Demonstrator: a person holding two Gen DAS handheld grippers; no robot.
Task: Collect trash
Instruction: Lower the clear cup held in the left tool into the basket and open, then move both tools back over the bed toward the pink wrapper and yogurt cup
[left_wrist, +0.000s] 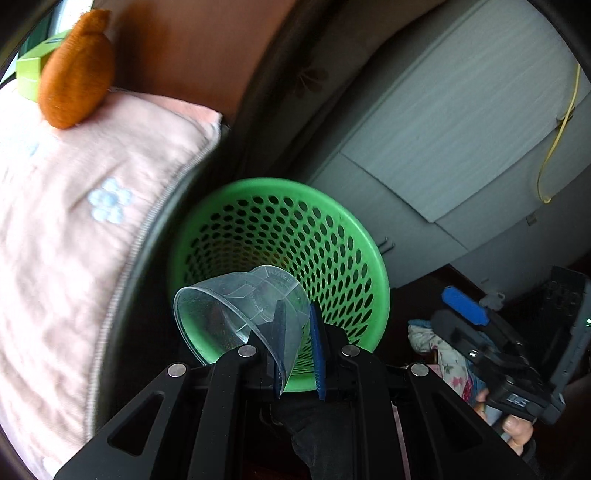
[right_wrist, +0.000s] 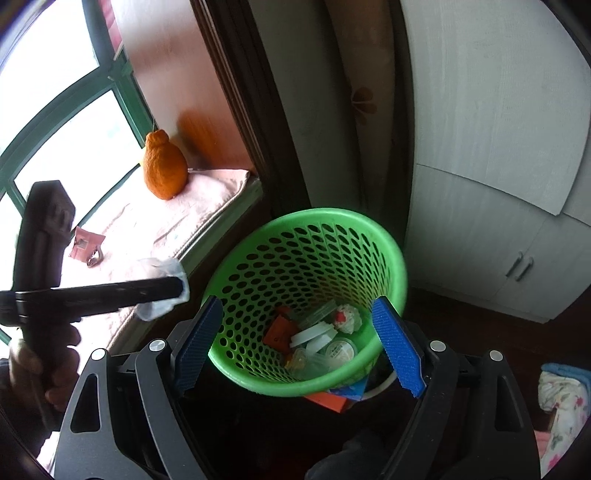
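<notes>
Each claw, left claw (left_wrist: 300, 347) and right claw (right_wrist: 297, 343), is matte black with ribbed blue pads (right_wrist: 397, 347) and round silver screws (left_wrist: 176, 369).

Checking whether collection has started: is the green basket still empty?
No: in the right wrist view the green basket already holds lids, small containers and an orange scrap at its bottom.

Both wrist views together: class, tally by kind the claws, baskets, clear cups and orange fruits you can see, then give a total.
Claws: 2 (left claw, right claw)
Green basket: 1
Clear cup: 1
Orange fruit: 1
Total: 5
</notes>
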